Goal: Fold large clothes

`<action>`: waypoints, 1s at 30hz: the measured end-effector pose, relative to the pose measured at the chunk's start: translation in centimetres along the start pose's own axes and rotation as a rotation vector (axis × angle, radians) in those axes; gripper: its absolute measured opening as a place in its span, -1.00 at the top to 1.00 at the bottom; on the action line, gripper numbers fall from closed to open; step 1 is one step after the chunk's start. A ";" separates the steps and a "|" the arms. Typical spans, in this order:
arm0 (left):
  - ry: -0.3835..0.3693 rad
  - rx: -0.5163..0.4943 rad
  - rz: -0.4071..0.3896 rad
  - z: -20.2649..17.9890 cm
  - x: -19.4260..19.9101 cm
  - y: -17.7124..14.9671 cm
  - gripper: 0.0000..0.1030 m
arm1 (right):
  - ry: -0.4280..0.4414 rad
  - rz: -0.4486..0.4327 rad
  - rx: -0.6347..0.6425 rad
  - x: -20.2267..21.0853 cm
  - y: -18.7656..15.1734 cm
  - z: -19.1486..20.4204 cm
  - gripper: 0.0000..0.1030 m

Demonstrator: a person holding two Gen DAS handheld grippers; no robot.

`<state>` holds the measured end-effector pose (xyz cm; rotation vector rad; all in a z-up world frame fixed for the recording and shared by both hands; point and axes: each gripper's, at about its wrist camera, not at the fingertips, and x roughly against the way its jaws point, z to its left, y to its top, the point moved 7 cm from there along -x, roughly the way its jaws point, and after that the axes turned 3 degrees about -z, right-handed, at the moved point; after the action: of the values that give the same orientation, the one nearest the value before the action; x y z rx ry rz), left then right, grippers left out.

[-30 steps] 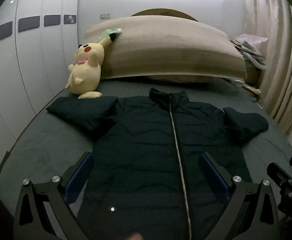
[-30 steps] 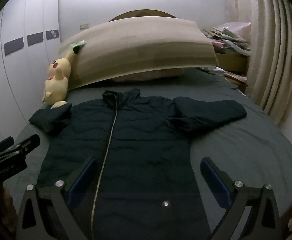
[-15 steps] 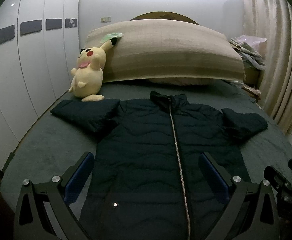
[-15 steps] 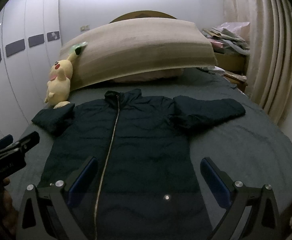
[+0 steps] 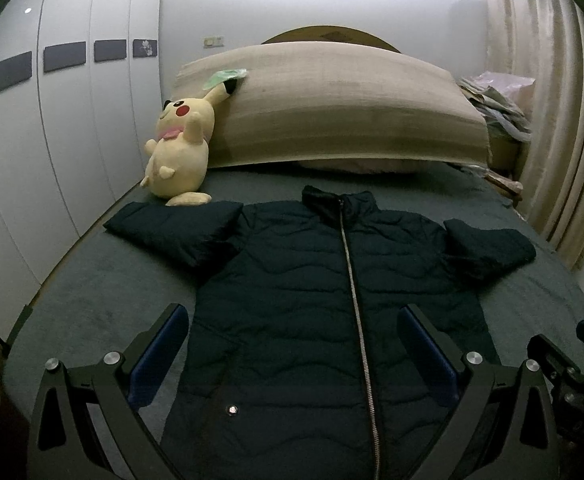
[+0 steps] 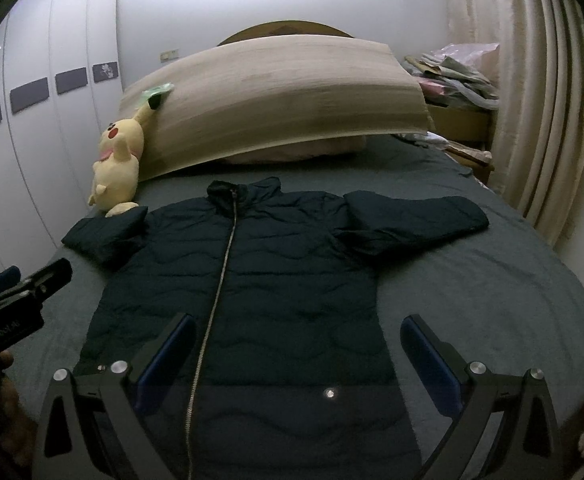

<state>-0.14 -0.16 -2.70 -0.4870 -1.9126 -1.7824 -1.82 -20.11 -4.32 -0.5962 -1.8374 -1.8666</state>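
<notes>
The jacket [image 5: 332,300] lies zipped and spread flat on the bed [image 5: 92,308], sleeves out, ready for folding; both tongs, left [image 5: 292,356] and right [image 6: 296,360], hover agape, holding nothing

Both wrist cameras sit low at the foot of the bed [image 5: 104,292], facing the headboard [image 6: 276,92] along their open fingers. The left view looks from left of centre, the right from right. Both share the jacket [image 5: 332,300] and plush toy [image 6: 118,160].
</notes>
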 end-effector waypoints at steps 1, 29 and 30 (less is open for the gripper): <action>-0.001 0.000 0.001 -0.1 0.0 0.0 -1.00 | 0.001 0.000 -0.001 0.0 0.0 -0.1 -1.00; 0.013 -0.012 0.009 -0.1 0.1 0.3 -1.00 | 0.004 0.004 -0.001 -0.2 -0.1 -0.6 -1.00; 0.013 -0.011 0.009 -0.1 0.1 0.3 -1.00 | 0.004 0.004 0.000 -0.2 0.0 -0.5 -1.00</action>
<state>-0.10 -0.25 -2.40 -0.4858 -1.8894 -1.7873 -1.70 -20.61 -4.47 -0.5958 -1.8324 -1.8636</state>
